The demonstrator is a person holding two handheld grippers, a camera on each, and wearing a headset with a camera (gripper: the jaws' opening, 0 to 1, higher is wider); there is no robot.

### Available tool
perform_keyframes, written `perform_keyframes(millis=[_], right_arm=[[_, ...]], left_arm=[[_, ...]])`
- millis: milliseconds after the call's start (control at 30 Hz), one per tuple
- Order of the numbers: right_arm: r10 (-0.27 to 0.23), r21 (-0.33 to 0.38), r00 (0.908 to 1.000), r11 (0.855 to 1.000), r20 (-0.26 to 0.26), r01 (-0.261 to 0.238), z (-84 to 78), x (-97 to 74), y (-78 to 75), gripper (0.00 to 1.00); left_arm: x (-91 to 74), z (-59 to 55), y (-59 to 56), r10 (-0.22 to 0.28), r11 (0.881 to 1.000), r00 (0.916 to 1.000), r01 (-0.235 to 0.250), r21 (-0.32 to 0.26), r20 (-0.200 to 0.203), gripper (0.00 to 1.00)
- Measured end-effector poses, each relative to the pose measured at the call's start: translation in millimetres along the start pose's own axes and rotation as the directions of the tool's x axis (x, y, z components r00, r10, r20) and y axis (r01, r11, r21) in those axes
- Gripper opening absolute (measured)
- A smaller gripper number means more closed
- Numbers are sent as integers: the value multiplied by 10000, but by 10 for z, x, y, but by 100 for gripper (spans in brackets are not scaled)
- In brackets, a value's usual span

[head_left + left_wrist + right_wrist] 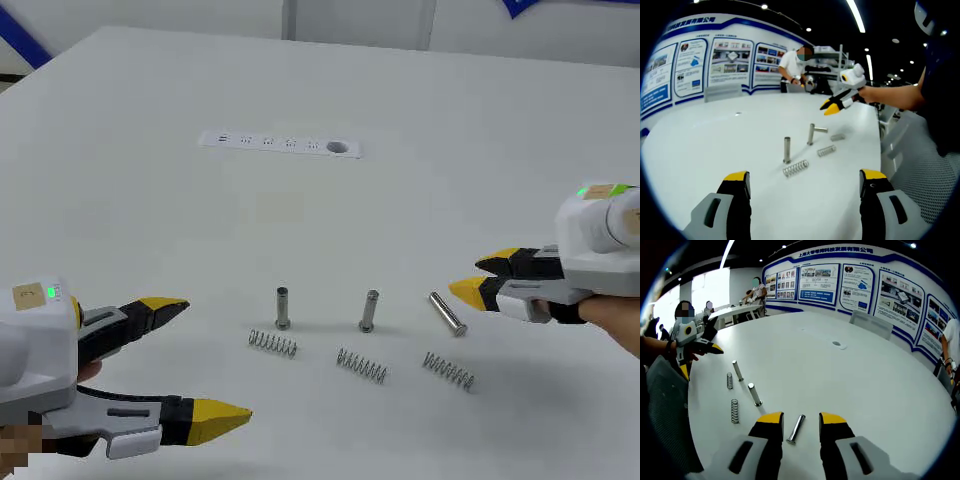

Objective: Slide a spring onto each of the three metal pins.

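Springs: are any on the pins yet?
Done: nothing; all three springs lie on the table, off the pins. In hand: the right gripper, fingers open, is at the tipped-over pin; the left gripper is open, empty. To do: stand it up, then thread every spring.

My worktop (450,150) is a plain white surface. Set into its far side is a white socket strip (270,142) with a row of outlets, and a round grey opening (337,148) sits at the strip's right end in the head view. In the left gripper view, blue-and-white display boards (730,62) line the wall beyond the worktop. A person in a white shirt (791,67) stands before them, under long ceiling lights (856,15). In the right gripper view, another person (757,291) stands at a second white table (735,311).
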State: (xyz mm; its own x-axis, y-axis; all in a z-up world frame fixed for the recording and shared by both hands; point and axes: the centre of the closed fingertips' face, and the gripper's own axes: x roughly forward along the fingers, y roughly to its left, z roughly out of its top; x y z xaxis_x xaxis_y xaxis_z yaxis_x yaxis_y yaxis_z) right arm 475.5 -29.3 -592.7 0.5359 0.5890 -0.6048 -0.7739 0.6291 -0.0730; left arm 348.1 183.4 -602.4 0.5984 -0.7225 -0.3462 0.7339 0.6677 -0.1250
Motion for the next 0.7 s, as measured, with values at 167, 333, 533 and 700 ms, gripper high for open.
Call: perform_keyframes(millis=[167, 333, 533, 700], right_arm=[[-108, 239, 9988, 9996, -483, 119, -41, 126, -3, 25], [-167, 415, 9943, 9989, -1057, 212, -127, 259, 11, 21], [-299, 688, 9855, 9967, -1668, 419, -235, 376, -17, 18], [-358, 907, 9786, 9943, -2027, 552, -303, 450, -37, 18]], left_arm=[[10, -5, -9, -38, 10000, 10000, 38, -22, 6, 91], [16, -4, -16, -85, 10000, 10000, 85, -22, 22, 91], [25, -12, -13, -121, 9999, 9999, 122, -66, 54, 90], [39, -13, -29, -177, 9998, 9998, 177, -73, 46, 89]])
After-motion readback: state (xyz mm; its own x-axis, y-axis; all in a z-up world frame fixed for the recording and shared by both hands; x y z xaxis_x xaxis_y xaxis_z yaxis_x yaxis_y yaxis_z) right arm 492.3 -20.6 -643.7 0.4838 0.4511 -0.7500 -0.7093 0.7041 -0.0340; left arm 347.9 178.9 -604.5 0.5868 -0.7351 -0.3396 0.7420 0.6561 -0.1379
